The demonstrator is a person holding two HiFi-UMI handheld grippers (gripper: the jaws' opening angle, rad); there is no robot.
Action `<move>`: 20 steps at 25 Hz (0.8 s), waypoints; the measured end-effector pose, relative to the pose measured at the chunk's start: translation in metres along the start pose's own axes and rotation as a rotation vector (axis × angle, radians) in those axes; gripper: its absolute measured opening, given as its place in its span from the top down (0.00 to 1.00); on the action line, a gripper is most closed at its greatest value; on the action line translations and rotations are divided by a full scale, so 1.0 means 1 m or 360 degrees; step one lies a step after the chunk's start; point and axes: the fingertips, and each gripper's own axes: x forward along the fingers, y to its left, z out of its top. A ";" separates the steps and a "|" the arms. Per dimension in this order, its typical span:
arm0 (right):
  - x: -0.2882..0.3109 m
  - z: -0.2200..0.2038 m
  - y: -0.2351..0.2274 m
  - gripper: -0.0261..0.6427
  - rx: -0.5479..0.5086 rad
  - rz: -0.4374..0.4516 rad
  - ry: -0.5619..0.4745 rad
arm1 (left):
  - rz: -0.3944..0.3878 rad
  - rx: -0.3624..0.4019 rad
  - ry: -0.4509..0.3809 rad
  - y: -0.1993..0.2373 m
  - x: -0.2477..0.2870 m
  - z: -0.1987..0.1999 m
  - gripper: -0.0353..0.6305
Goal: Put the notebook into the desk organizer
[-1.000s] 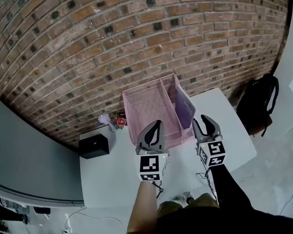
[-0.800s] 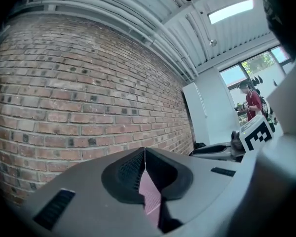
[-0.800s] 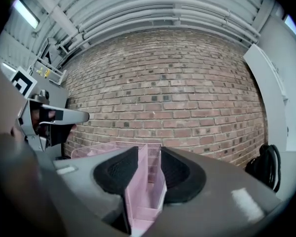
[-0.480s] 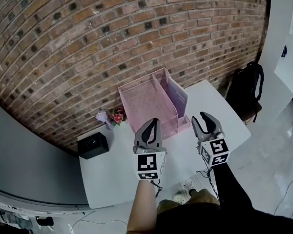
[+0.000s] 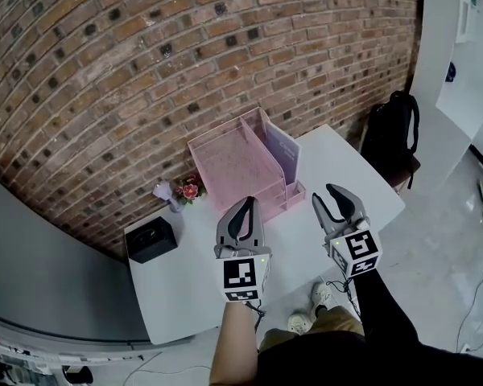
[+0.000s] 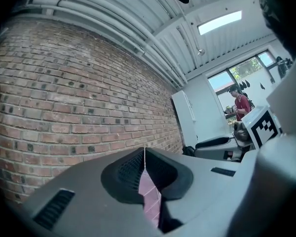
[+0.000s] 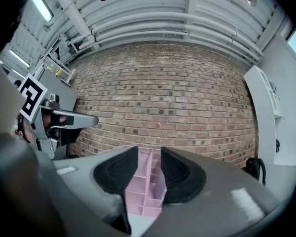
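The lilac notebook (image 5: 282,151) stands on edge in the right compartment of the pink mesh desk organizer (image 5: 225,166). The organizer sits at the far edge of the white desk (image 5: 185,288), against the brick wall (image 5: 145,71). The left gripper (image 5: 247,203) hangs above the desk just in front of the organizer, its jaws pressed together with nothing between them. The right gripper (image 5: 328,196) hovers beside it, nearer the desk's right edge, jaws apart and empty. A small bunch of flowers (image 5: 188,190) stands just left of the organizer. A black box (image 5: 151,240) sits at the desk's far left corner. A black backpack (image 5: 390,135) rests on the floor beyond the desk's right edge.
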 end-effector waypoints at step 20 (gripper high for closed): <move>-0.004 0.008 0.015 0.77 0.0016 0.0082 -0.0008 | -0.0016 -0.0006 -0.0038 -0.004 -0.013 0.005 0.94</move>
